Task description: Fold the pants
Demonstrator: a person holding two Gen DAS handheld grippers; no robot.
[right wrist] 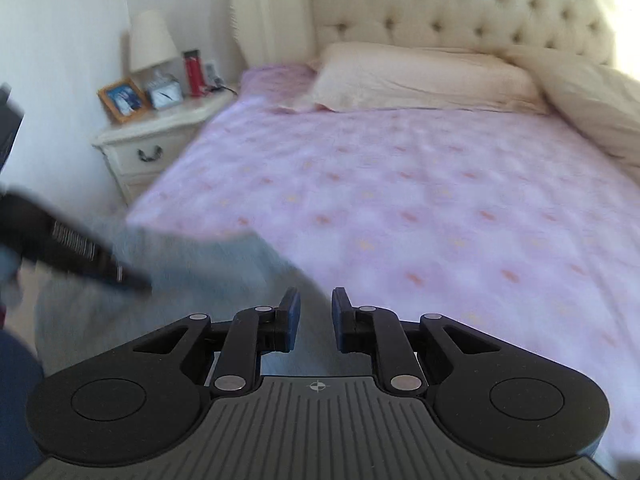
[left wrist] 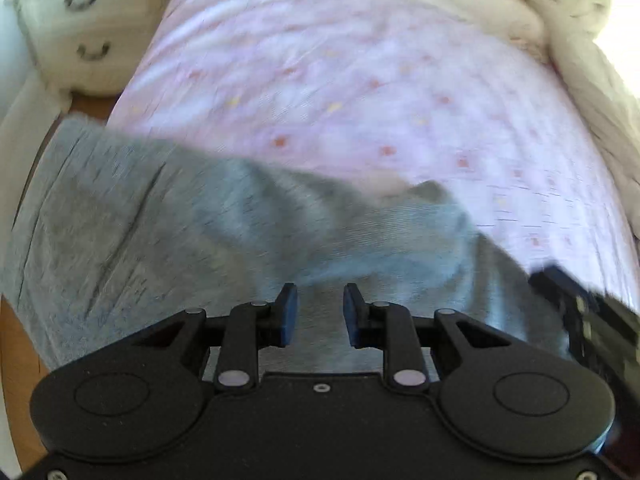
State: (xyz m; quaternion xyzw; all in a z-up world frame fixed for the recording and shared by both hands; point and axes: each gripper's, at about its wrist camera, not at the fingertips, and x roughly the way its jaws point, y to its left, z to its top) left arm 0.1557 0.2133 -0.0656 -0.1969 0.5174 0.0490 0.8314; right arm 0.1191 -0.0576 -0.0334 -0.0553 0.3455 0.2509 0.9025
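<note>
One pair of gray pants (left wrist: 168,216) is spread on the pink bed (left wrist: 360,80). Two tools are seen: left tool (left wrist: 320,314) and right tool (right wrist: 316,318), both parted, nothing held.

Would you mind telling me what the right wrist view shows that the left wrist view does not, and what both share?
Only the right wrist view shows the lamp, red bottle and framed photo on the nightstand, plus the whole headboard and the open right gripper. Only the left wrist view shows the creases across the grey pants and the open left gripper over them. Both show the pink bedspread with the pants at its near edge.
</note>
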